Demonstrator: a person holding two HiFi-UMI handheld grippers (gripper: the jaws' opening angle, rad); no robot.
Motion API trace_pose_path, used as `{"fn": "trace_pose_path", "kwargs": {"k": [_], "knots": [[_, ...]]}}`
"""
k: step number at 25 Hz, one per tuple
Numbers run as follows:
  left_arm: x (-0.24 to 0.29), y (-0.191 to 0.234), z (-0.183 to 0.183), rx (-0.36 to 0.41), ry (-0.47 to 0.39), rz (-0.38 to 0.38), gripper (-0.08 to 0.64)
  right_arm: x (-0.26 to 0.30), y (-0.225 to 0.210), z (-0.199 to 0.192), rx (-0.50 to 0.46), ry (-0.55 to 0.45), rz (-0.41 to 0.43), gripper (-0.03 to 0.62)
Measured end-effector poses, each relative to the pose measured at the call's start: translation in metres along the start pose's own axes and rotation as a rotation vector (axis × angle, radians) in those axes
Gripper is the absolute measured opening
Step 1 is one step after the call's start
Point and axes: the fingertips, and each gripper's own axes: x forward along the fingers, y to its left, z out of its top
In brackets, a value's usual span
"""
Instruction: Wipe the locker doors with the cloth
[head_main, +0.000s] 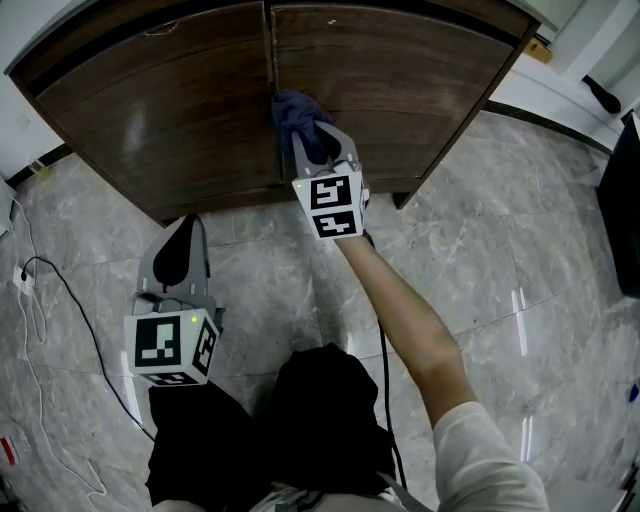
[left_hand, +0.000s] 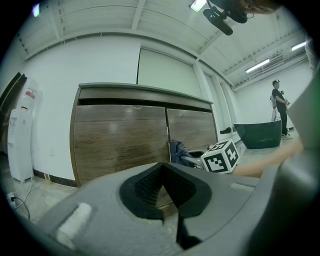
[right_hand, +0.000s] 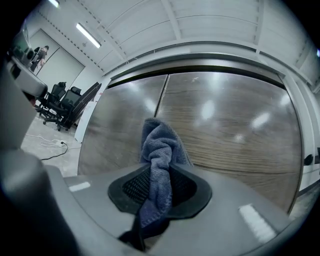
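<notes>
Blue terry cloth (head_main: 296, 108) is bunched up and clamped in the right gripper's (head_main: 316, 138) fingers, up against the dark brown wooden locker doors (head_main: 170, 110) right by the centre seam. Left gripper (head_main: 183, 232) hangs low over the grey marble floor (head_main: 500, 250), fingers clenched together, nothing in them.

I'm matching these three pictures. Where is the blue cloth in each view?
Head view: cloth top centre, beside the door seam.
Left gripper view: cloth right of centre, beside the seam.
Right gripper view: cloth centre, below the seam.
Shared landmark: the door seam.
</notes>
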Motion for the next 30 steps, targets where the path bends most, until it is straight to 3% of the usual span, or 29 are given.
{"fn": "trace_pose_path", "kwargs": {"k": [19, 30], "knots": [[0.007, -0.006, -0.008, 0.02, 0.032, 0.007, 0.0, -0.043, -0.117, -0.034, -0.05, 0.049, -0.139, 0.081], [0.009, -0.009, -0.011, 0.022, 0.045, 0.005, 0.0, -0.088, -0.225, -0.07, -0.029, 0.121, -0.31, 0.081]]}}
